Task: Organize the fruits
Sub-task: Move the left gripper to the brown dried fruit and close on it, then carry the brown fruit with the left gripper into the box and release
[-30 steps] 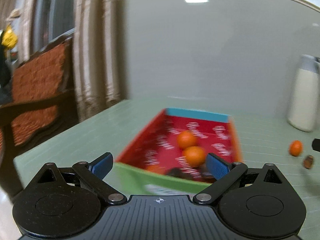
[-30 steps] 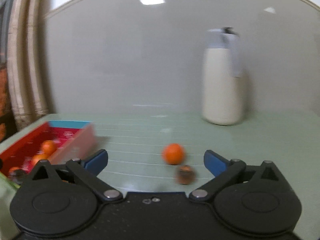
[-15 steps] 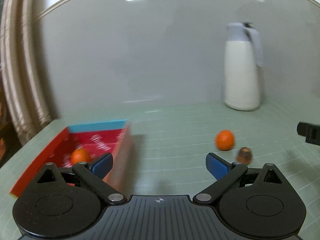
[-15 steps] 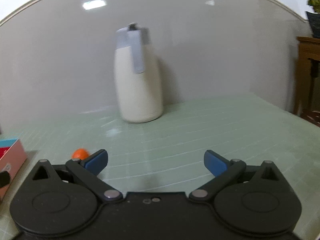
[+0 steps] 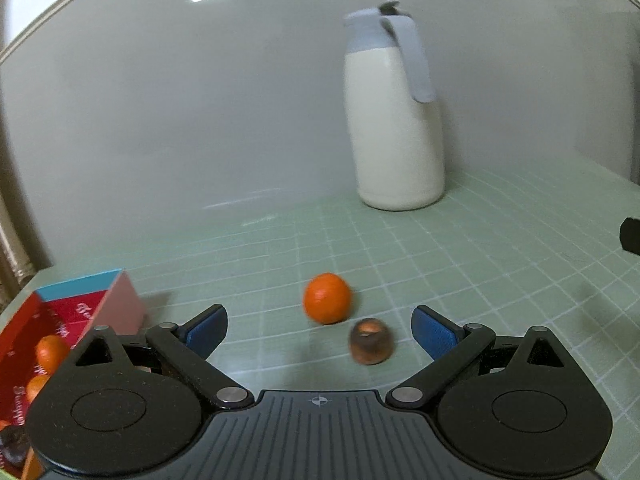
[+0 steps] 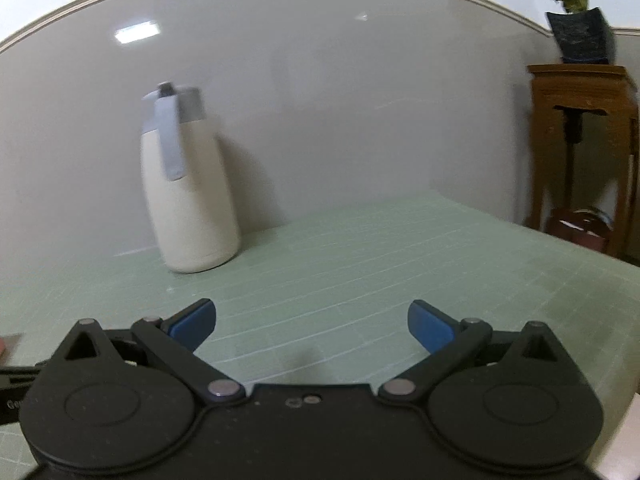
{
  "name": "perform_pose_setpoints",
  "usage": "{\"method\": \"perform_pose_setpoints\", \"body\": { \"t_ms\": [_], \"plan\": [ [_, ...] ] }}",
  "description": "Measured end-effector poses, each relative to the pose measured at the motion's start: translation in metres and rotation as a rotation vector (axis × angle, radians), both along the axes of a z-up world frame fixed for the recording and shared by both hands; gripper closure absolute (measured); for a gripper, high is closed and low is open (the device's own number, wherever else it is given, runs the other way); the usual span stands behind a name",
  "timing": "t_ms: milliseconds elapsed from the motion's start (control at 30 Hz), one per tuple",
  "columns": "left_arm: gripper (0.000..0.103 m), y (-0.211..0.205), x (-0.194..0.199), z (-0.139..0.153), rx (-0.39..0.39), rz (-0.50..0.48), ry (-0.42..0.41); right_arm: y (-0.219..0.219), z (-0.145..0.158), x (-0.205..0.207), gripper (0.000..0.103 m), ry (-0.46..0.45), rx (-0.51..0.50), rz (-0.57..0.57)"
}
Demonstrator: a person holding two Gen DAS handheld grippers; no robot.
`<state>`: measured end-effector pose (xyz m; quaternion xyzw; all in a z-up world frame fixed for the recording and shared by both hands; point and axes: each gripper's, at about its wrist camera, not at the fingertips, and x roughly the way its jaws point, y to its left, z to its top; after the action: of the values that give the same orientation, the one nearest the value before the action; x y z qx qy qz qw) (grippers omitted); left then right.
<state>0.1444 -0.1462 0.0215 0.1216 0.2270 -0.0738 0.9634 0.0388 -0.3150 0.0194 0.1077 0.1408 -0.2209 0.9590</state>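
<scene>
Green gridded matting covers the table. On it, ahead of the left gripper, sits an orange tangerine, and just beside it on the near right, a small brown fruit, blurred, perhaps touching it. Both lie between the gripper's blue-padded fingers, which are spread wide with nothing between them. At the left edge stands a red box with a blue far wall, holding more tangerines. A cream jug with a grey lid and handle stands at the far side by the wall. The right gripper is likewise spread and empty over bare matting, with the jug far left of it and a wooden stand far right.
</scene>
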Motion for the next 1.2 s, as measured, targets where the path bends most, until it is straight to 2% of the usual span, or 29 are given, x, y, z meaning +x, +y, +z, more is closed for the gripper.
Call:
{"method": "perform_pose_setpoints", "body": {
  "t_ms": [133, 167, 200, 267, 467, 667, 933, 1200],
  "plan": [
    [0.005, -0.012, 0.006, -0.007, 0.016, -0.009, 0.010, -0.012, -0.003, -0.004, 0.000, 0.001, 0.032, -0.003],
    [0.008, -0.013, 0.008, -0.008, 0.017, -0.010, 0.013, -0.014, -0.003, -0.004, 0.000, 0.001, 0.038, -0.005],
    [0.021, -0.014, 0.011, -0.010, 0.019, -0.012, 0.020, -0.017, -0.003, -0.003, 0.000, -0.001, 0.046, -0.006],
    [0.035, -0.018, 0.018, -0.014, 0.016, -0.026, 0.063, -0.019, -0.002, -0.007, 0.000, -0.009, 0.056, -0.008],
    [0.035, -0.021, 0.027, -0.023, 0.002, -0.017, 0.103, -0.022, -0.002, -0.006, 0.000, -0.016, 0.069, 0.007],
    [0.072, -0.024, 0.029, -0.026, -0.004, -0.045, 0.125, -0.022, -0.001, -0.006, 0.000, -0.020, 0.069, 0.006],
    [0.072, -0.015, 0.020, -0.019, -0.032, -0.055, 0.109, -0.021, 0.000, -0.004, 0.000, -0.021, 0.065, 0.019],
    [0.072, 0.006, -0.004, 0.003, -0.013, -0.037, 0.003, -0.013, 0.002, -0.001, 0.000, -0.019, 0.055, 0.044]
  ]
}}
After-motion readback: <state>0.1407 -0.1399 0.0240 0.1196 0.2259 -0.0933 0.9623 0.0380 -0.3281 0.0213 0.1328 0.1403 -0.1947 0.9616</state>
